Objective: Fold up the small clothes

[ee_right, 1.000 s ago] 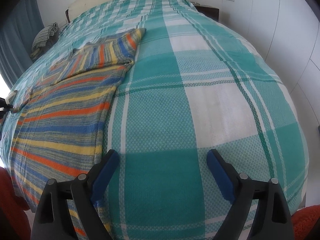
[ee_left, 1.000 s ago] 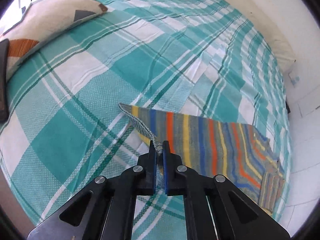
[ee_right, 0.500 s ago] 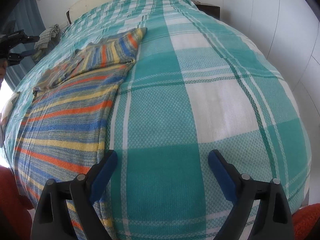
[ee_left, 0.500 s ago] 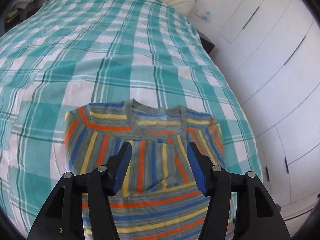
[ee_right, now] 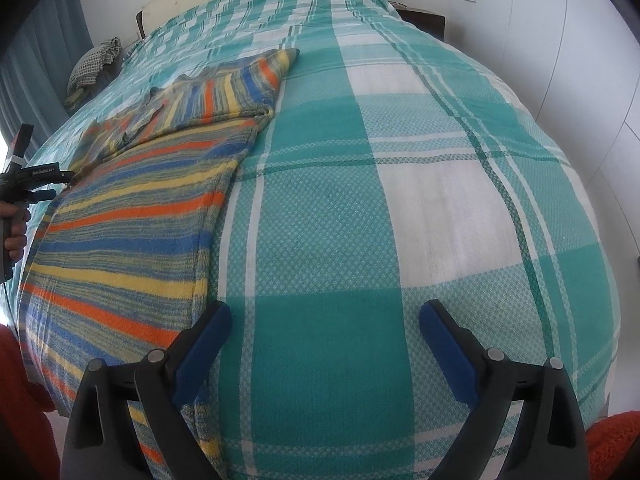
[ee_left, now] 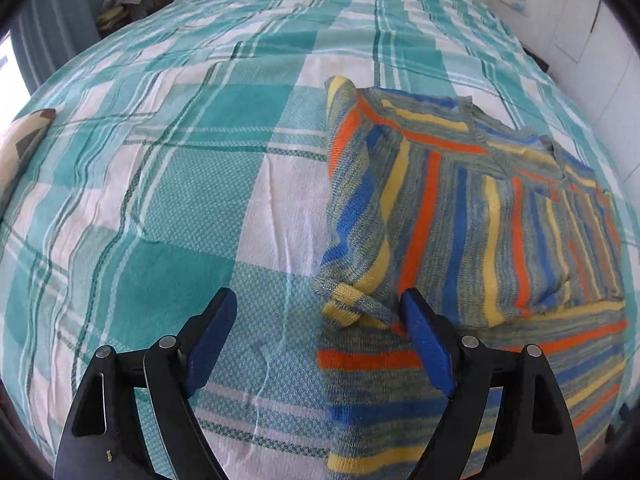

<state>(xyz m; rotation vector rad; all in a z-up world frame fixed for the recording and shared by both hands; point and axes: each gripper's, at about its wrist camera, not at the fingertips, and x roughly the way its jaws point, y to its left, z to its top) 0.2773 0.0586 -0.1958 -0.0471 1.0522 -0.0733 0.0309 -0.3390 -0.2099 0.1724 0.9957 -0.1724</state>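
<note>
A striped sweater [ee_left: 472, 216] in orange, blue, yellow and grey lies flat on the bed, both sleeves folded in over its chest. In the left wrist view the left sleeve's cuff [ee_left: 352, 308] lies just ahead of my left gripper [ee_left: 320, 312], which is open and empty, its right finger over the sweater's edge. In the right wrist view the sweater [ee_right: 132, 208] lies at the left. My right gripper [ee_right: 326, 320] is open and empty over the bedspread beside the sweater's hem; the left gripper shows at the far left edge [ee_right: 36, 184].
The bed is covered by a teal and white plaid bedspread [ee_left: 192, 184] [ee_right: 400, 184]. A patterned cushion [ee_left: 20, 148] lies at the left edge. A pile of cloth [ee_right: 94, 64] sits beyond the bed. White cupboards [ee_right: 560, 40] stand at the right.
My left gripper has let go of the sleeve, opened, and drawn back to the sweater's left edge; the sleeve now lies folded over the chest. The right gripper has stayed almost still.
</note>
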